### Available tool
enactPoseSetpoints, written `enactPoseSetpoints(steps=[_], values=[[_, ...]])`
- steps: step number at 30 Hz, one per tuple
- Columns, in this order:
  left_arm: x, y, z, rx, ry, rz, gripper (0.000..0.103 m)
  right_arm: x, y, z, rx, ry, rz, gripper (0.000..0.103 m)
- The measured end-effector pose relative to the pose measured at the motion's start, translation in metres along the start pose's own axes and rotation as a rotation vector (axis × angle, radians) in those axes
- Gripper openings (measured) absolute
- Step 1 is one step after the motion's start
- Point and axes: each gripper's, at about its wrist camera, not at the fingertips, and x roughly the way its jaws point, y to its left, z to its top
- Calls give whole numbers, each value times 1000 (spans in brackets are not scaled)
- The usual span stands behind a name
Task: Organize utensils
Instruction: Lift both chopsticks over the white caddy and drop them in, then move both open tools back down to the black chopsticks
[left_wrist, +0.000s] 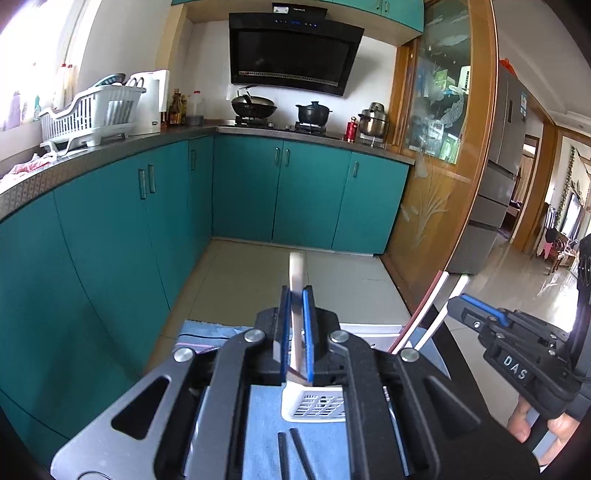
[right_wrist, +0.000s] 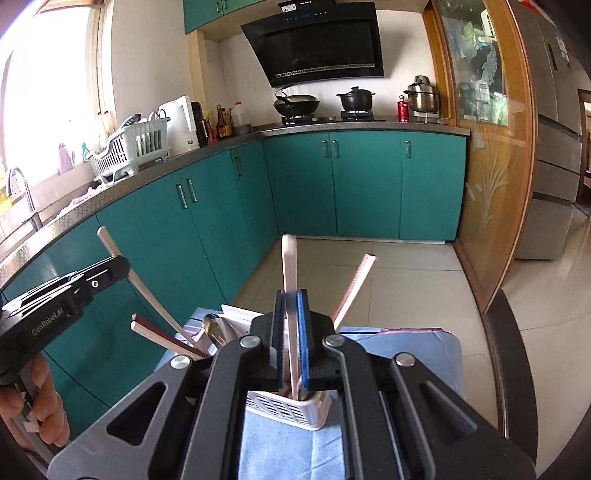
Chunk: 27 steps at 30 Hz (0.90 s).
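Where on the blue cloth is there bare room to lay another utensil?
Bare blue cloth lies right of the white basket. Left of the basket is crowded with leaning utensils and a spoon; the near strip holds two black chopsticks.

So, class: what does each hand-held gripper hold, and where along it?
Left hand-held gripper: a pale utensil handle, mid-shaft. Right hand-held gripper: another pale handle, mid-shaft, above the white basket.

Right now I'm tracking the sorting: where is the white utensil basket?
The white utensil basket stands on the blue cloth, bottom centre in both wrist views, directly beneath the right gripper.
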Motion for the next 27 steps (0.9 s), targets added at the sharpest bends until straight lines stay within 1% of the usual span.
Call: enactPoseSetpoints(steps=[1, 2, 5, 7, 8, 9, 11, 13, 15, 16, 18, 20, 22, 24, 27], values=[[-3, 0, 0, -2, -5, 0, 15, -4, -2, -1, 6, -11, -6, 26], [-9, 2, -1, -6, -15, -4, 21, -8, -3, -2, 11, -20, -7, 35], [-32, 9, -5, -11, -48, -26, 24, -31, -9, -4, 27, -59, -11, 36], [-55, 16, -10, -16, -75, -38, 32, -53, -12, -9, 35, -93, 1, 36], [-68, 20, -17, -17, -81, -27, 37, -68, -12, -15, 40, -116, 11, 36], [-75, 23, -22, -14, -78, -19, 38, -82, -12, -23, 41, -130, 23, 36], [-86, 26, -36, 10, -53, 14, 38, -98, -10, -42, 34, -116, 49, 36], [-90, 24, -57, 61, -13, 105, 40, -95, -5, -61, 15, -57, 60, 36], [-89, 21, -76, 105, 26, 173, 41, -71, 3, -92, -9, 90, 64, 36], [-88, 21, -87, 115, 49, 188, 42, -51, 8, -114, -13, 184, 65, 36], [-85, 22, -102, 112, 97, 179, 47, -22, 15, -148, 4, 311, 84, 36], [-80, 23, -113, 106, 138, 171, 50, 1, 25, -176, 25, 421, 108, 36], [-75, 25, -123, 113, 169, 178, 52, 15, 38, -199, 19, 479, 120, 36], [-71, 26, -132, 118, 189, 186, 54, 24, 50, -210, 4, 517, 120, 36], [-68, 30, -140, 108, 209, 185, 56, 33, 67, -221, -55, 550, 80, 36]])
